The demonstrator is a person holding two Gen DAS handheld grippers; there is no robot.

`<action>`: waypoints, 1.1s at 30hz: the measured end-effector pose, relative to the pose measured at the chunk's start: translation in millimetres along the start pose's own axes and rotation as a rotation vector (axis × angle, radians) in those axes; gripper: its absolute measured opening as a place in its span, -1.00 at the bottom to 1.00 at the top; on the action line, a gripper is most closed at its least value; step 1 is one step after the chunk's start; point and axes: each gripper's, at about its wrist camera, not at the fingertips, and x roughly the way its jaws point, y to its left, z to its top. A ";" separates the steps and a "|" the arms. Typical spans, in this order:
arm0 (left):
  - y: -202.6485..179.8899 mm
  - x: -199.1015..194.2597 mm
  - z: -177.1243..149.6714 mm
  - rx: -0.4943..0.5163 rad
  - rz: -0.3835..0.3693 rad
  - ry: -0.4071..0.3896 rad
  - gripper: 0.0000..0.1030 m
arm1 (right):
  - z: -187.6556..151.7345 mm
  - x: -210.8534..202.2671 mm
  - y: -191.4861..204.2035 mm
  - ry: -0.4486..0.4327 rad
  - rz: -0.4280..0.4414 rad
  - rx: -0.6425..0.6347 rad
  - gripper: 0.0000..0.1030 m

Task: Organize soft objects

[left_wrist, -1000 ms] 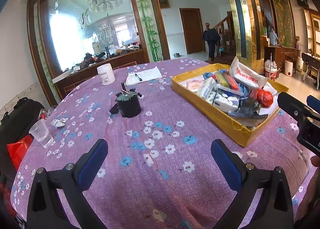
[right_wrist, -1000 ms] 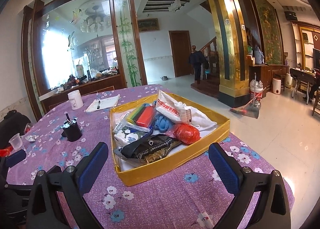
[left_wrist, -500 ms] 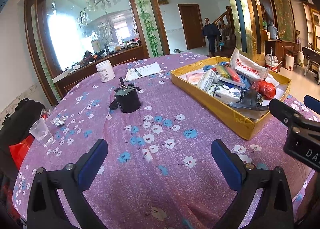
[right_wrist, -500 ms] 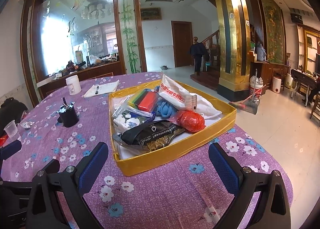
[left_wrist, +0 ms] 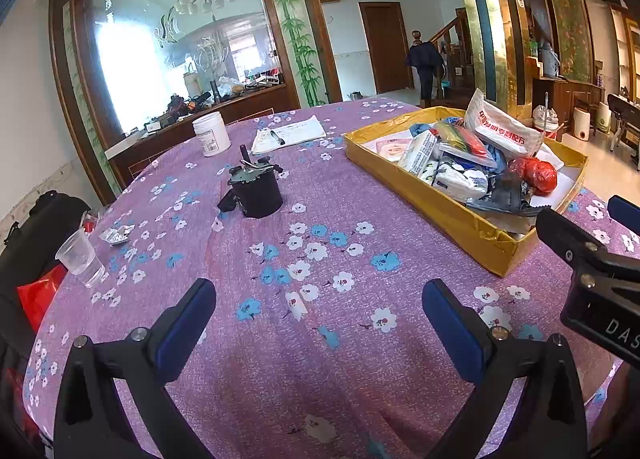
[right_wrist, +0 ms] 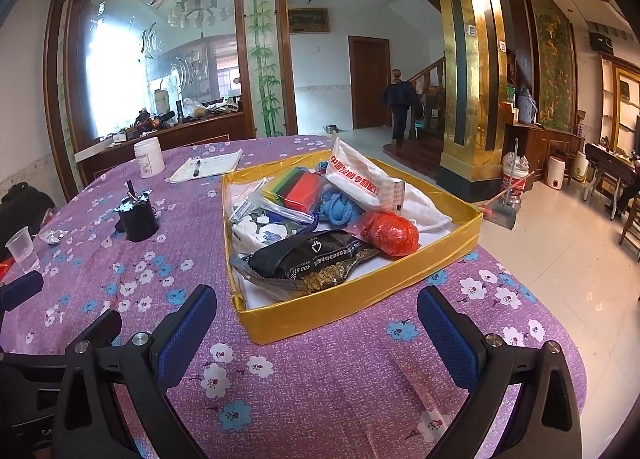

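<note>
Claws both spread apart, empty: left claw (left_wrist: 318, 317), right claw (right_wrist: 316, 317) over worktop (left_wrist: 320, 359). Yellow tray (right_wrist: 360, 309) holds soft packets, possibly snacks.

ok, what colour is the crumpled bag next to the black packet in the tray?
Red, a crumpled red bag beside the black packet in the gold tray. Clearest in the right wrist view.

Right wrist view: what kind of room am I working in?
Most likely a home's dining or living hall: a round table under a flowered cloth, a staircase with a wooden door behind, and a chandelier beyond the glass partition.
</note>
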 end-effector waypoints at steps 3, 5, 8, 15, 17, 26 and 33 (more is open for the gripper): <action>0.5 1.7 0.1 -0.003 0.002 0.003 0.99 | 0.1 0.2 1.3 -0.002 0.000 -0.006 0.98; 0.3 1.9 0.4 -0.002 0.001 0.004 0.99 | 0.1 0.7 0.9 0.000 -0.003 -0.006 0.98; 0.4 0.9 0.6 -0.001 0.004 0.002 0.99 | 0.1 1.9 -0.1 0.002 -0.003 0.000 0.98; -0.1 1.4 -0.4 0.005 0.010 -0.001 0.99 | -0.5 0.5 0.5 0.001 -0.002 -0.007 0.98; 0.8 2.0 -0.9 0.004 0.011 0.000 0.99 | -0.7 0.6 0.7 0.002 -0.001 -0.008 0.98; 0.4 0.0 -0.6 0.005 0.011 0.001 0.99 | -0.4 0.5 1.6 0.002 0.000 -0.008 0.98; 0.2 1.1 -2.4 0.008 0.019 0.019 0.99 | -0.2 0.6 1.7 0.002 0.001 -0.007 0.98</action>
